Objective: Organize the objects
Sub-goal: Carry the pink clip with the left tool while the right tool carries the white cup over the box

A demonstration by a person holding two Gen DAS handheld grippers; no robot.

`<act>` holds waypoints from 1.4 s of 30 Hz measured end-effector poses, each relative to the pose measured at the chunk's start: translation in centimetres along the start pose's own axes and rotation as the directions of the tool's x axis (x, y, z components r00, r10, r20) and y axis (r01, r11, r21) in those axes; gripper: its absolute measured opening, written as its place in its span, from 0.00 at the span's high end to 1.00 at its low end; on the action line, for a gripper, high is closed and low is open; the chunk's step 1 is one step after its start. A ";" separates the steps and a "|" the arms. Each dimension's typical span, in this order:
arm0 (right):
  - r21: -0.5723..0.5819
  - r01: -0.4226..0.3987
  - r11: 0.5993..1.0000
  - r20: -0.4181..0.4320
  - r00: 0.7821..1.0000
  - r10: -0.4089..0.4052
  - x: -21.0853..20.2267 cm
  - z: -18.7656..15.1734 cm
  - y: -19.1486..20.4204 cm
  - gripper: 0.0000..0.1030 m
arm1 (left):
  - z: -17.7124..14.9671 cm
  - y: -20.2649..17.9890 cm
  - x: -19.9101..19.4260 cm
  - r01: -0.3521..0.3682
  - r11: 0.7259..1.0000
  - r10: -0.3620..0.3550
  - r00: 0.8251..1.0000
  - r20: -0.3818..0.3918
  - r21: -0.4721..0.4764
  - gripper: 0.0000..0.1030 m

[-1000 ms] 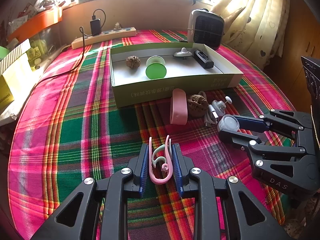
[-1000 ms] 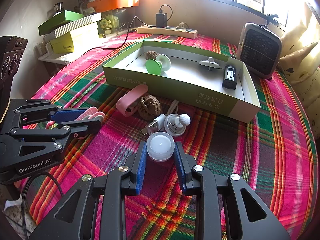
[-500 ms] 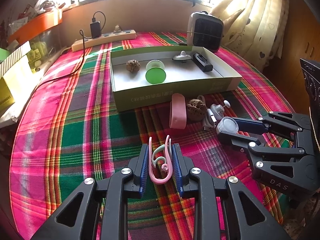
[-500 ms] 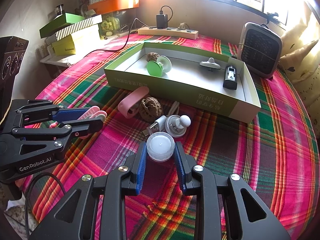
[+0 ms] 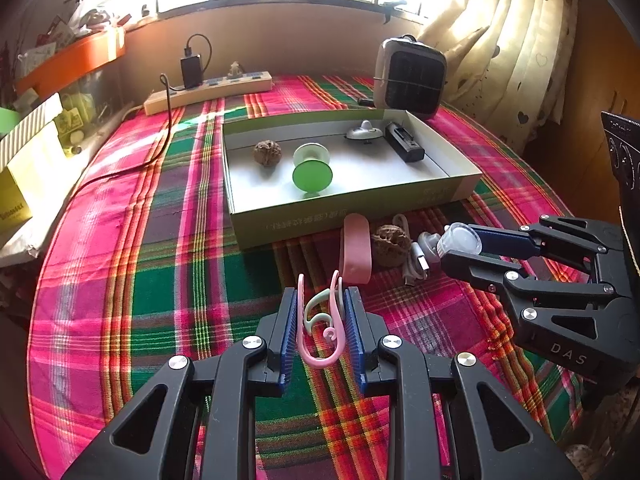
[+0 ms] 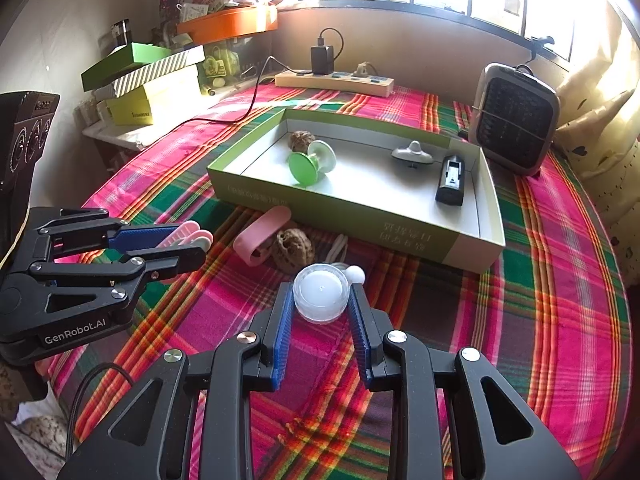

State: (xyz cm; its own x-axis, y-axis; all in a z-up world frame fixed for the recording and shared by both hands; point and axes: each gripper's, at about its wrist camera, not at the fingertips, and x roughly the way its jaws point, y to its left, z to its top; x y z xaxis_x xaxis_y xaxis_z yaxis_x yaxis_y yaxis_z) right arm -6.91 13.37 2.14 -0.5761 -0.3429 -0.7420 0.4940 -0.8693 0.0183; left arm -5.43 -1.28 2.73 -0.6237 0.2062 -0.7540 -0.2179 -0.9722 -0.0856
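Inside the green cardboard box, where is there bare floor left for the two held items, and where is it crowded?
In the shallow green cardboard box, bare white floor lies along the near wall, between the green suction cup and the black rectangular device. The far left corner is crowded: brown walnut against the cup. Outside the near wall, pink silicone band and another walnut cluster.

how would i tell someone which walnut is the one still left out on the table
Start at the shallow green box on the plaid tablecloth. Just outside its near wall lie a few loose items. The walnut is the brown wrinkled one between a pink loop and a white cable; its twin lies inside the box.
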 end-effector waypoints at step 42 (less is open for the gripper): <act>-0.064 -0.095 0.993 -0.036 0.995 0.093 7.6 12.2 -5.3 0.72 | 6.9 1.7 4.4 -0.074 0.996 0.075 0.997 0.021 -0.058 0.79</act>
State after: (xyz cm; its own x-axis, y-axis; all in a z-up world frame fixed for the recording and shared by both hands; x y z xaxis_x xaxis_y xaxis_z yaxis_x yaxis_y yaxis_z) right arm -21.88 11.03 4.61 -0.5042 -0.4089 -0.7606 0.5870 -0.8083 0.0455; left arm -13.71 -1.28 3.74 -0.6542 0.1351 -0.7442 -0.1272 -0.9896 -0.0678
